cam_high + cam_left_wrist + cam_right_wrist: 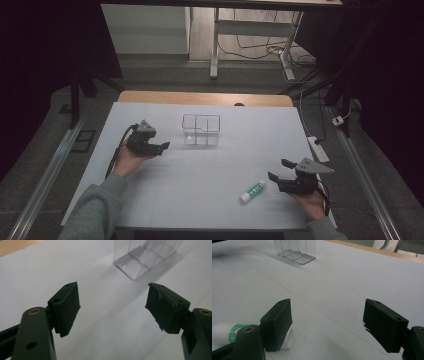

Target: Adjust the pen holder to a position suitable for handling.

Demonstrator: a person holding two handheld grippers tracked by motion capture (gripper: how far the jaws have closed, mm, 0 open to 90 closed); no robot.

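Glue stick [252, 191]: lying flat on the white table [200, 200] at about 5 o'clock, just beside the right gripper (white with a green label).
Right gripper [278, 170]: at 4 o'clock, jaws wide apart, holding nothing.
Left gripper [164, 146]: at 9 o'clock, jaws wide apart, nothing between them.
Clear box [201, 129]: near 12 o'clock, standing upright, split into compartments, close to the left gripper.
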